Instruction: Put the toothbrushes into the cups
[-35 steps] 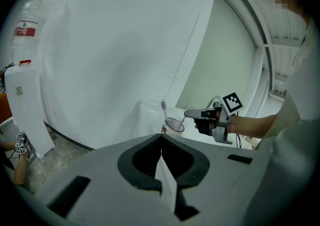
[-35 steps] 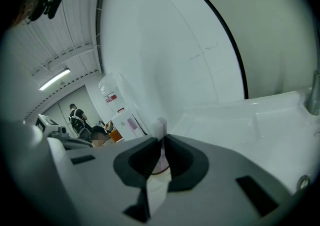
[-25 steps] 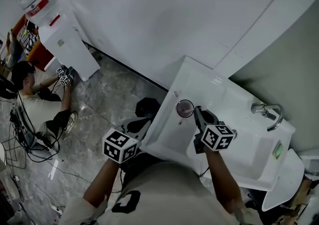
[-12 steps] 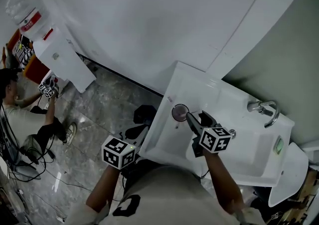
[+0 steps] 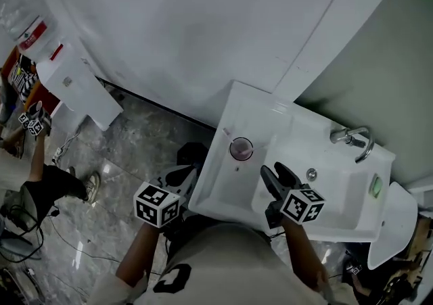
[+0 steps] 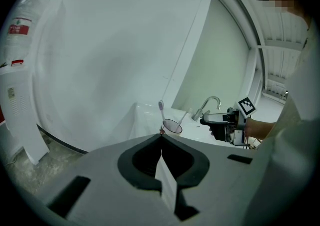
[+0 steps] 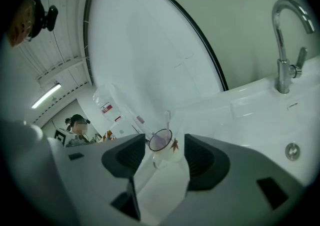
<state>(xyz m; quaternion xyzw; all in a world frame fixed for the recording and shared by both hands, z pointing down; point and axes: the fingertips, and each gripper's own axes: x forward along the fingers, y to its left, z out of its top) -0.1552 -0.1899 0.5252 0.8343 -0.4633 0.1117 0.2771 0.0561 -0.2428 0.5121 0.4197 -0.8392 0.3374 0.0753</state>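
A clear cup [image 5: 241, 149] with a pinkish rim stands on the left ledge of the white sink [image 5: 223, 189]. A white toothbrush [image 5: 227, 134] sticks out of it. In the left gripper view the cup [image 6: 171, 127] holds one upright toothbrush [image 6: 161, 107] and a second white handle [image 6: 183, 116] leaning right. My right gripper [image 5: 275, 175] hovers over the basin, apart from the cup. Its jaws have just been opening, with nothing between them. The cup [image 7: 162, 146] shows ahead of the right gripper [image 7: 163, 156]. My left gripper [image 6: 161, 137] is shut and empty, off the sink's left edge.
A chrome faucet [image 5: 355, 140] and a drain [image 5: 311, 174] lie at the right of the basin. A curved white wall rises behind the sink. A white cabinet [image 5: 74, 84] stands on the marble floor at left, with a seated person [image 5: 40, 185] and cables nearby.
The right gripper opened at the cup and drew back over the basin, leaving the toothbrush standing in the cup. The left gripper stayed put.
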